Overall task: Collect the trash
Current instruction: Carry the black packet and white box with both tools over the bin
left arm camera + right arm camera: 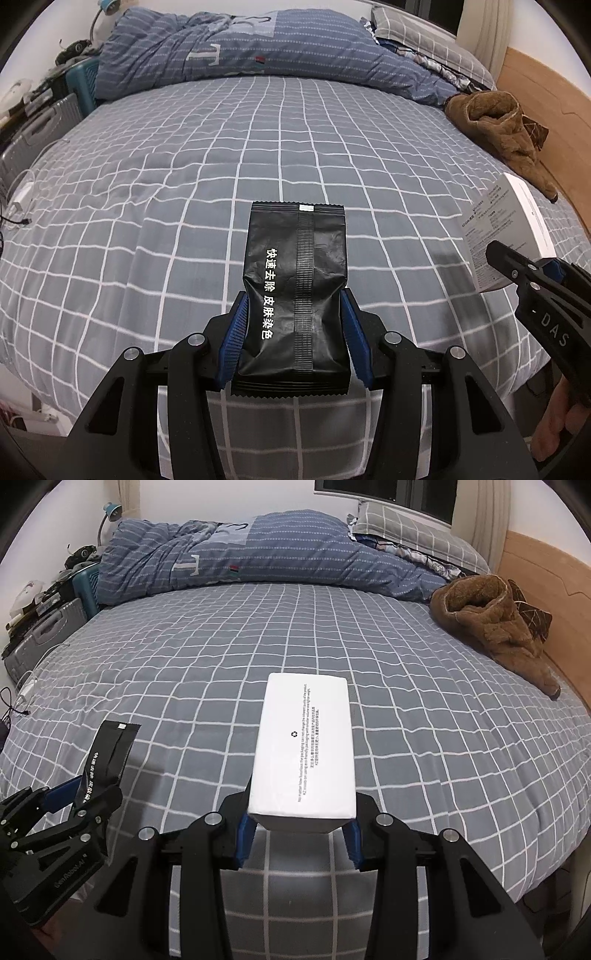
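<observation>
A black foil packet (295, 291) with white lettering is clamped between the blue pads of my left gripper (293, 317), its sides dented by the grip. It hangs over the near part of the bed. My right gripper (301, 819) is shut on a white cardboard box (304, 746) with small printed text. In the left wrist view, the right gripper (532, 273) and the white box (506, 229) show at the right edge. The left gripper (85, 790) with the black packet (107, 753) appears at the lower left of the right wrist view.
A bed with a grey checked sheet (221, 166) fills both views. A blue striped quilt (240, 48) is bunched at the far side, a brown fleece garment (495, 624) lies by the wooden headboard (546, 590). A suitcase (48, 635) and clutter stand left of the bed.
</observation>
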